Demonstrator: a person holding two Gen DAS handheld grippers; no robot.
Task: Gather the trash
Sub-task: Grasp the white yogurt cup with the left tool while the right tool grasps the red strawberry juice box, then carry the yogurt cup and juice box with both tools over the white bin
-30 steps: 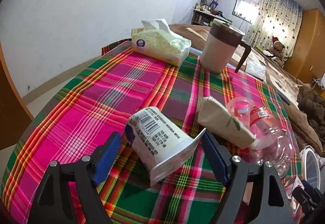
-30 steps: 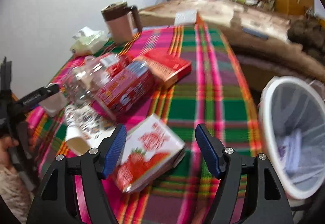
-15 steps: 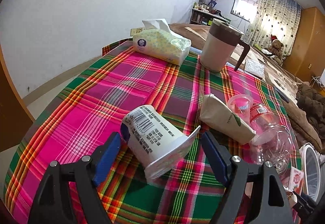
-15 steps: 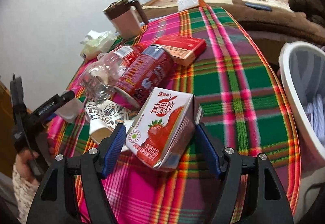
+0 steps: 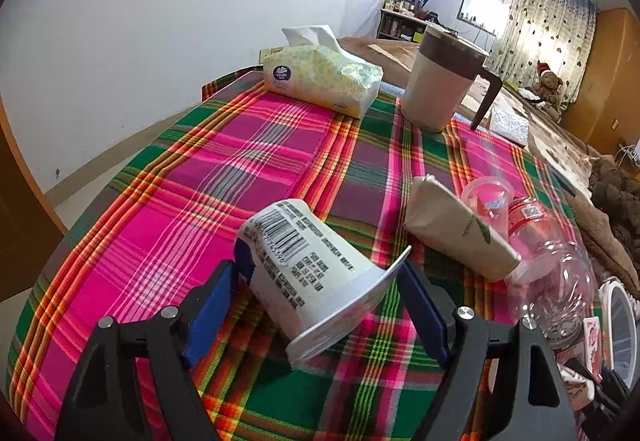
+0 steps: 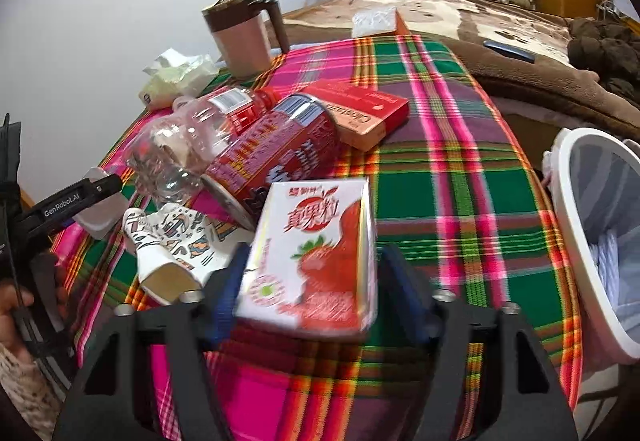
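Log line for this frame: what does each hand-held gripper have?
left hand-held gripper: around yogurt cup, grip unclear | right hand-held gripper: around strawberry milk carton, grip unclear | bin: right

Plaid-covered table, scattered trash

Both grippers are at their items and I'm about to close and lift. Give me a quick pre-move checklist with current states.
1. White yogurt cup with barcode lies between the left gripper fingers: ok.
2. Left jaws closed on the cup: not ok, gaps show on both sides.
3. Strawberry milk carton sits between the right gripper fingers: ok.
4. Right jaws in contact with the carton: cannot tell, the picture is blurred.
5. White bin with liner open beside the table: ok.
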